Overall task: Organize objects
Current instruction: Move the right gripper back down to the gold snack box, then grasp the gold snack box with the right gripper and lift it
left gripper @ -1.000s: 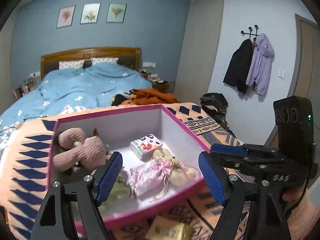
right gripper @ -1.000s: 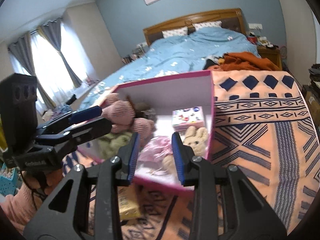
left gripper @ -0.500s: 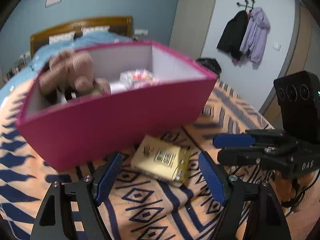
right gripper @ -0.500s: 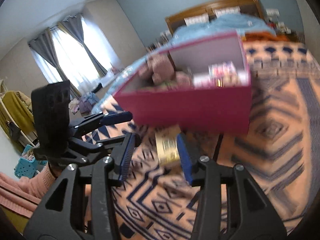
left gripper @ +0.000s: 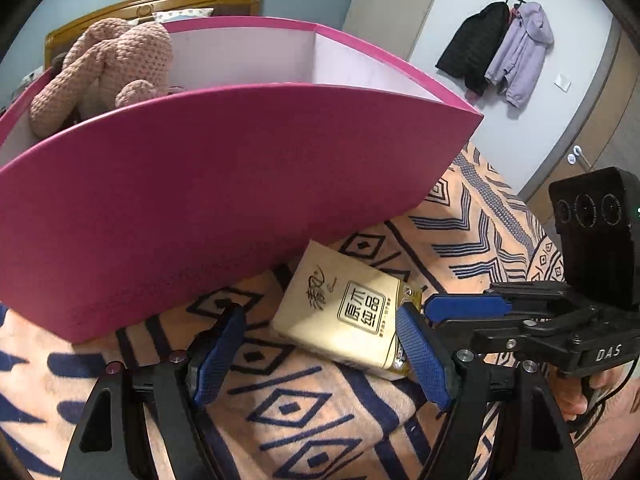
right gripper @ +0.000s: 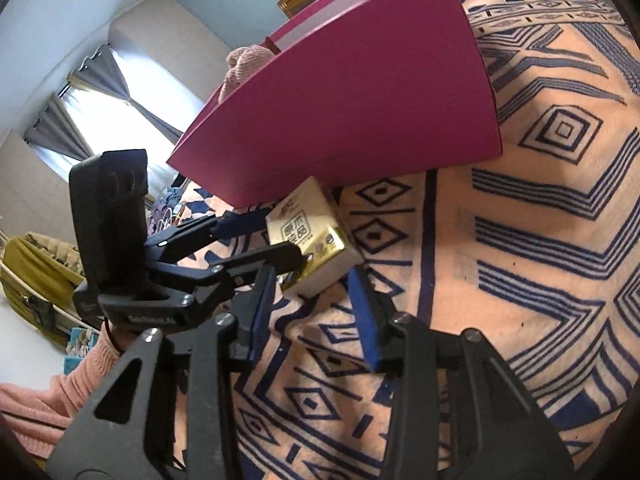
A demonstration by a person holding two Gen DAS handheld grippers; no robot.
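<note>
The yellow tissue pack [left gripper: 352, 316] is lying flat on the patterned blanket [left gripper: 460, 240] covering the bed, its far corner tucked just beside, perhaps touching, the near wall of the pink box [left gripper: 224, 184]. It is looking light and soft, wrapped in glossy film that will probably slip and dent under a hard squeeze, so a grip across its short sides, low and near the middle, seems the safest hold.

The left gripper [left gripper: 320, 356] is standing released around the pack's near end, its right finger touching or nearly touching the pack's edge. The right gripper [right gripper: 312, 312] is also spread wide and holding nothing, with the pack lying at 12 o'clock just beyond its fingertips.

The box wall is crowding the pack from 11 o'clock in the left wrist view, leaving little room there; open blanket is stretching away toward 3 o'clock. A pink knitted plush [left gripper: 108, 64] is sitting high inside the box, so lifting well clear of the rim looks necessary.
</note>
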